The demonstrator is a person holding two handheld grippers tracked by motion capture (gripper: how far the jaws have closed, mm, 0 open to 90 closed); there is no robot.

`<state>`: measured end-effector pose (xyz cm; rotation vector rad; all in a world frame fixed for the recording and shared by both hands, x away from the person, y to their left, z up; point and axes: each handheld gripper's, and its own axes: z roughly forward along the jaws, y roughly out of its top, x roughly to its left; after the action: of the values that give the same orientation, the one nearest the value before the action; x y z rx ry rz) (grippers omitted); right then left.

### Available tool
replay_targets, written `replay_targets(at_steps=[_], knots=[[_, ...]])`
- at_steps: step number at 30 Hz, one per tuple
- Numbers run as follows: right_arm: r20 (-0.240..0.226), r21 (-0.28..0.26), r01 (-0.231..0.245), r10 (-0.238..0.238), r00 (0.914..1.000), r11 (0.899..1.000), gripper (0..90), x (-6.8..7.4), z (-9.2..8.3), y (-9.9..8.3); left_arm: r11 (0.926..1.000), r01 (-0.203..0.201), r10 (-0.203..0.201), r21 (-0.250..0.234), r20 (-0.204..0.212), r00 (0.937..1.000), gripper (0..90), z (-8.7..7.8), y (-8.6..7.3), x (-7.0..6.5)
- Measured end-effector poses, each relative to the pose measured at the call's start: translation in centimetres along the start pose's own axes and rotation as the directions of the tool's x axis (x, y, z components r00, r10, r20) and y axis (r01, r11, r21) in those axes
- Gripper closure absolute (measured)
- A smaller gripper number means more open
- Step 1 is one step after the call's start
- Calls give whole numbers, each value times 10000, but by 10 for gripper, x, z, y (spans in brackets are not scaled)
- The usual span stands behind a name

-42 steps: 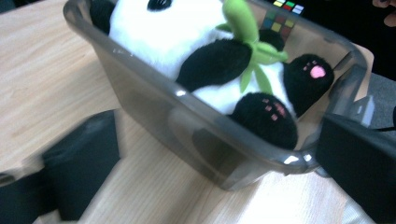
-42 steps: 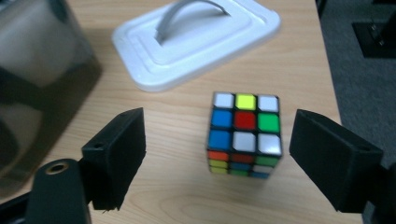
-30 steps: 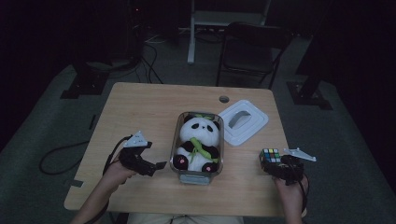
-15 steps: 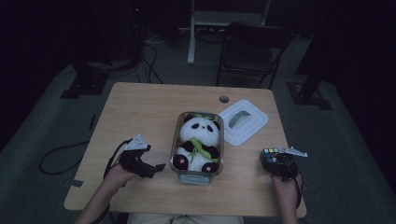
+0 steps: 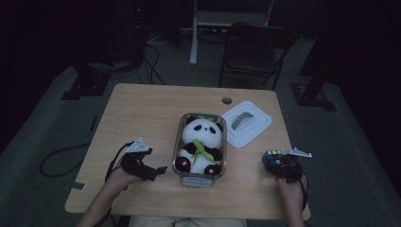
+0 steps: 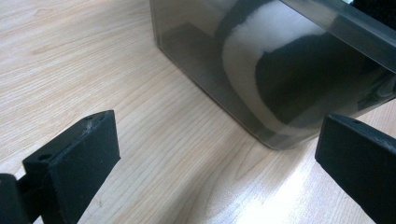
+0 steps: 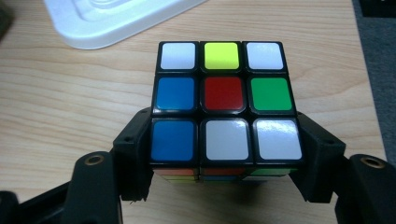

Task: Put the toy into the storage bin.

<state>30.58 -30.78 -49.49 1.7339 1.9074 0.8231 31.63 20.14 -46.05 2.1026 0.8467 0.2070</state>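
A scrambled Rubik's cube (image 7: 224, 102) sits on the wooden table (image 5: 142, 118) near its right front edge. My right gripper (image 7: 227, 140) has just been closing and is shut on it, one pad pressed on each side of the cube (image 5: 273, 157). A plush panda (image 5: 202, 142) sits upright inside a clear plastic box (image 5: 178, 142) at the table's middle. Left of the box's near corner, my left gripper (image 5: 160, 170) stands open, with bare wood between its fingers (image 6: 84, 158). The box wall (image 6: 196, 51) and the panda's fur (image 6: 252, 56) lie just ahead of it.
A white lid (image 5: 246, 123) lies upside down behind the cube, right of the box; its edge (image 7: 116, 18) shows past the cube. A chair (image 5: 255, 52) and stand legs are on the floor beyond the table.
The right gripper has drawn in around the cube. The left gripper, the box and the panda have stayed where they were.
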Motion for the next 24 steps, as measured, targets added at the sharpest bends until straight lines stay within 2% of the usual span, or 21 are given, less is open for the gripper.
replay_targets(at_steps=[3,8,11,13,15,18,20,22,24], knots=[[-138,-97,114,-115,9998,9999,339,4,-6,2,10000,45,-45,-12,-1,10000,5,0,0,0],[-741,-592,412,-456,9962,9974,339,16,-27,13,10000,22,-22,17,1,10000,5,0,0,0],[-1113,-998,789,-899,9897,9919,339,29,-43,22,10000,-3,3,18,10,10000,5,0,0,0],[-1384,-1252,1086,-1258,9824,9862,339,39,-54,29,10000,-20,20,33,4,10000,5,0,0,0],[-1644,-1520,1372,-1619,9730,9788,339,49,-65,35,10000,-10,10,39,5,10000,5,0,0,0],[-2101,-1877,1757,-2142,9539,9664,339,65,-78,43,10000,-3,3,29,24,10000,5,-1,0,0],[-2454,-2127,1977,-2482,9371,9569,339,75,-86,47,10000,7,-7,42,106,9999,5,-1,0,0],[-2597,-2362,2306,-2900,9211,9439,339,87,-92,52,10000,-13,12,71,107,9999,5,-1,0,0],[-2840,-2617,2567,-3284,9008,9304,339,99,-97,56,9999,-9,8,120,119,9999,5,0,0,-1]])
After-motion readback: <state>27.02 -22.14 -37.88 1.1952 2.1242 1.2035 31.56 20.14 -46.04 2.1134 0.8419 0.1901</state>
